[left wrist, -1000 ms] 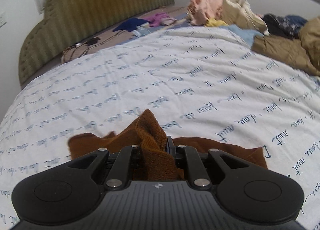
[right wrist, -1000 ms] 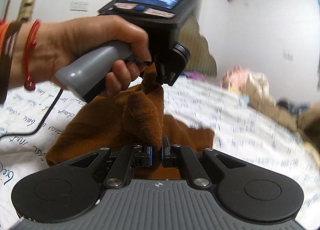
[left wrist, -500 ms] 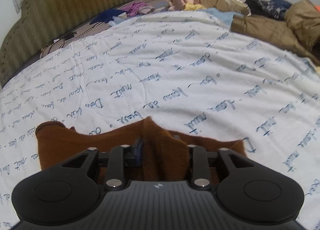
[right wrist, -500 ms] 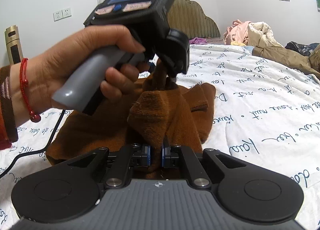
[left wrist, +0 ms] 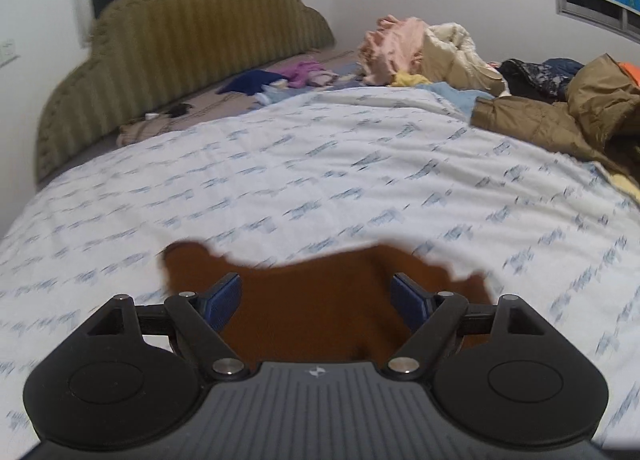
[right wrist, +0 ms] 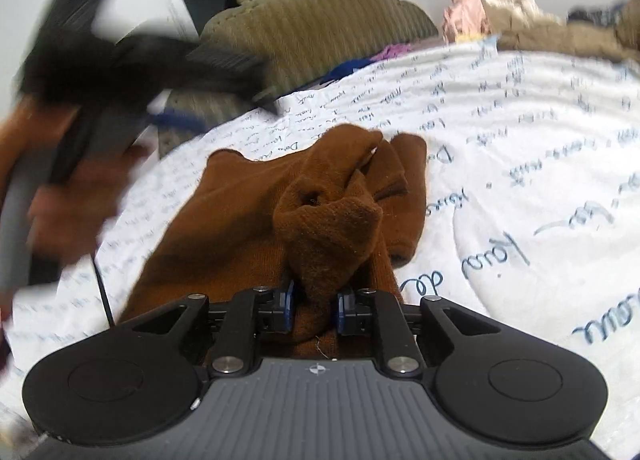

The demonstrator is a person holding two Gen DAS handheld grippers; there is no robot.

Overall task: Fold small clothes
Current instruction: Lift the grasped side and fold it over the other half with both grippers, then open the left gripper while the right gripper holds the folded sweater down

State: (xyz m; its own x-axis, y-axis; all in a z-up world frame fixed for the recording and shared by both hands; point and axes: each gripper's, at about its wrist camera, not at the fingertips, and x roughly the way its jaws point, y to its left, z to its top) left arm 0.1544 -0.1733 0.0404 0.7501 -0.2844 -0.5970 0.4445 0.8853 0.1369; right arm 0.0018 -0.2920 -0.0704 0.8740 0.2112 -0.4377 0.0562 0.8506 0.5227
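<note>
A brown knit garment (left wrist: 280, 320) lies on the white script-print sheet (left wrist: 360, 164). My left gripper (left wrist: 316, 288) hangs over it, jaws wide and opening further, the blue pads clear of the cloth on both sides. In the right wrist view the garment (right wrist: 240, 220) is spread flat with a bunched fold standing up from it. My right gripper (right wrist: 314, 296) has that fold between its pads; the jaws are opening, but the cloth fills the gap. A person's hand (right wrist: 68, 200), blurred, holds the left gripper's handle at upper left.
An olive padded headboard (left wrist: 180, 40) runs along the far left. A pile of pink and cream clothes (left wrist: 420, 52) and a tan jacket (left wrist: 560, 120) lie at the far right. Small blue and purple items (left wrist: 280, 80) lie near the headboard. A black cable (right wrist: 102, 288) trails over the sheet.
The left gripper let go of the brown cloth, spread wide and pulled away from it. The right gripper's pads parted slightly around the fold, and the garment settled flatter on the sheet.
</note>
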